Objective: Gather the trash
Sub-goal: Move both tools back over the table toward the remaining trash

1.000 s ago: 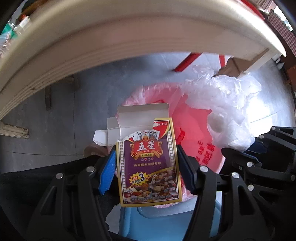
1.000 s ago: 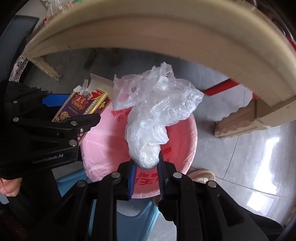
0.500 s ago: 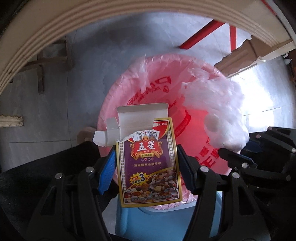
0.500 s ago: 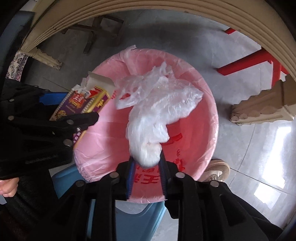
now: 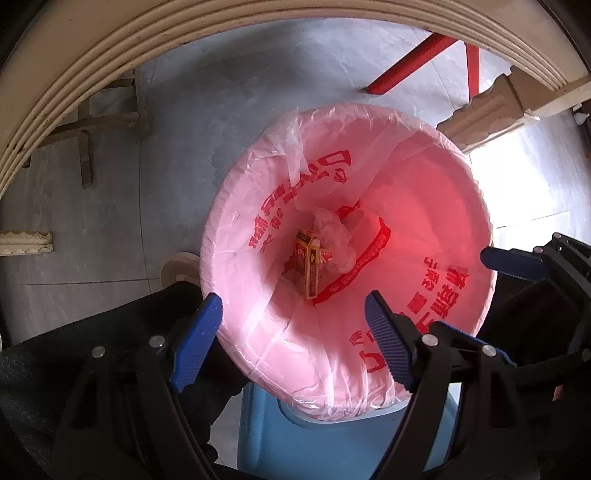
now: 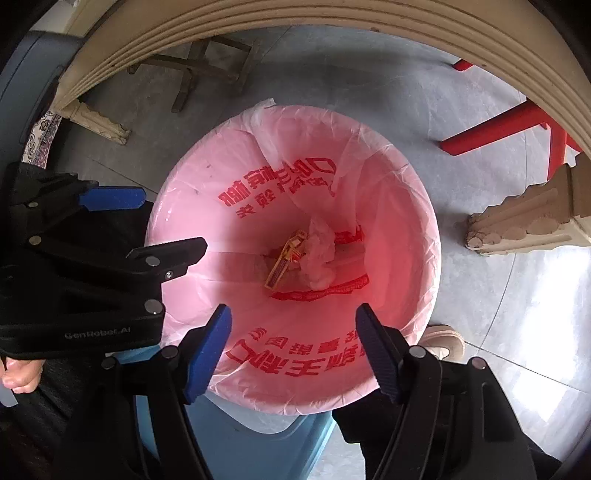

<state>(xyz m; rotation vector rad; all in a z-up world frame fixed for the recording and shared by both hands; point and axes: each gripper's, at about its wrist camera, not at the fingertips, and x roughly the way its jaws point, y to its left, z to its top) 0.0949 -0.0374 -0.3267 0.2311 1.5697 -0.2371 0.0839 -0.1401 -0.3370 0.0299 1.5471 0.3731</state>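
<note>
A blue bin lined with a pink bag stands on the floor below both grippers. At its bottom lie the playing-card box and the crumpled clear plastic bag, side by side. My left gripper hangs over the bin's near rim, its jaws opening with nothing between them. My right gripper hangs over the bin too, jaws opening and empty. The left gripper also shows at the left of the right wrist view.
A cream round table edge arches overhead. Red chair legs and carved table feet stand on the grey tile floor. A shoe is beside the bin, a hand at the left.
Both grippers sank toward the bin and opened. The card box left the left gripper and the plastic bag left the right one; both now lie at the bin's bottom.
</note>
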